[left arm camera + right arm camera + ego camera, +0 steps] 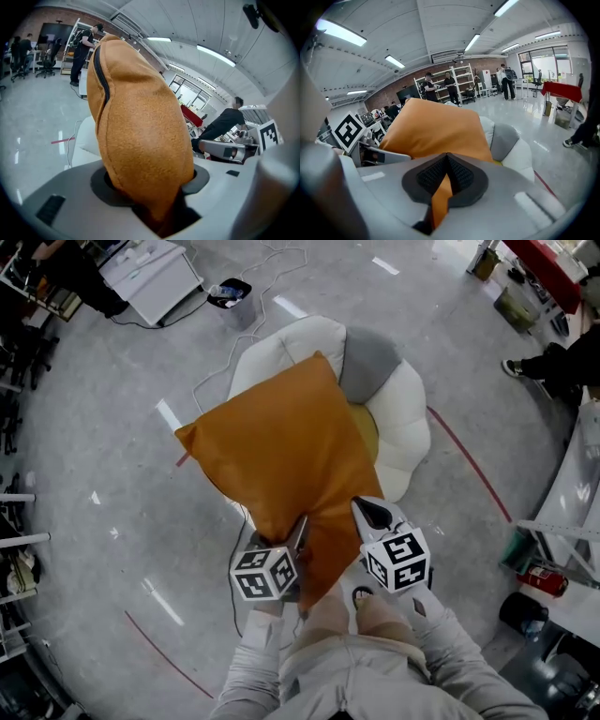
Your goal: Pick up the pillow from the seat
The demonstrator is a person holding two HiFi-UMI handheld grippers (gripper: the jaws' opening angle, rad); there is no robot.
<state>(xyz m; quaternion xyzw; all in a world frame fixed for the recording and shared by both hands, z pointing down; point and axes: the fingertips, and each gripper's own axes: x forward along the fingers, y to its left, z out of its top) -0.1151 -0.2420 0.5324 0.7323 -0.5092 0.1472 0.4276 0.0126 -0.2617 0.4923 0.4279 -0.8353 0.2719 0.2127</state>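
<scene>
A white, petal-shaped seat point(410, 418) with a grey cushion point(370, 362) is set on the glossy grey floor point(94, 427); a red line point(469, 462) is marked beside it.

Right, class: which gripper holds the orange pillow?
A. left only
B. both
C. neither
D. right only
B: the left gripper clamps a thick fold of the pillow in its jaws, and the right gripper pinches a thin edge.

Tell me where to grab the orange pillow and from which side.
Take the pillow by its near edge, coming from the person's side, as the left gripper and right gripper do. That edge tapers to a thin seam the jaws can close on; the middle looks too plump.
</scene>
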